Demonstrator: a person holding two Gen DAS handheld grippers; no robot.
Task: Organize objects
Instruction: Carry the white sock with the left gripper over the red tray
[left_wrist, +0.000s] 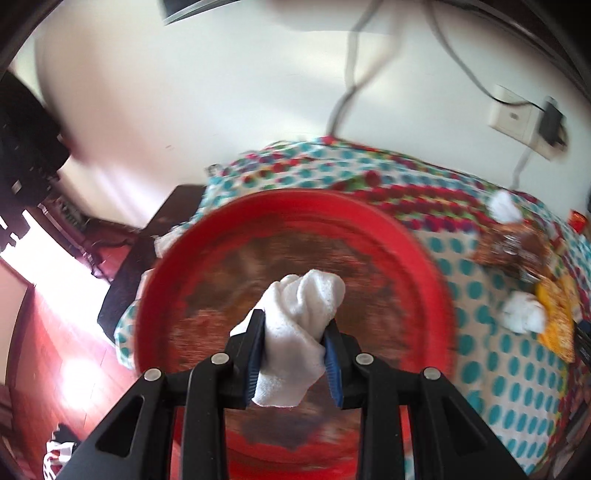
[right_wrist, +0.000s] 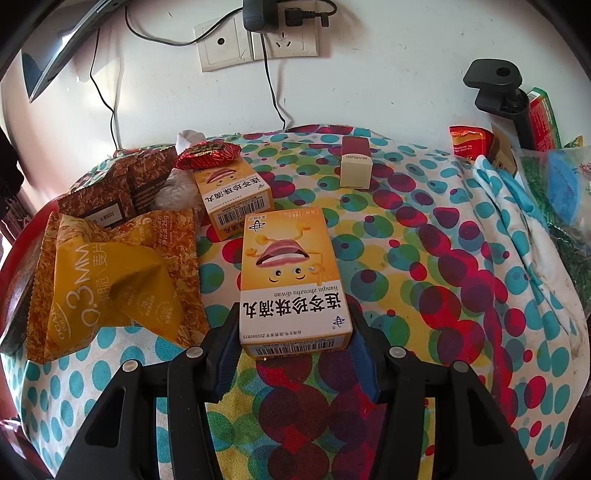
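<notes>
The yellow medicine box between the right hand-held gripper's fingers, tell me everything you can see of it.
The yellow medicine box is a cardboard carton printed with a cartoon face with a wide-open mouth, a white panel of large Chinese characters and pinyin, and a barcode on the near end. It looks closed and undented. It lies flat, long axis pointing away from the camera, over the dotted tablecloth. The right hand-held gripper clamps its near end, blue pads against both long sides. A matching box lies just beyond it.

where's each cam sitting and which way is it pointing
Left wrist: on the left gripper, angled down over a red basin; its black fingers, shut on a white tissue wad, show.
Right wrist: on the right gripper, angled down toward the wall; its fingers, clamping a yellow medicine box, show.
Shared: dotted cloth, yellow snack packet, wall socket.
</notes>
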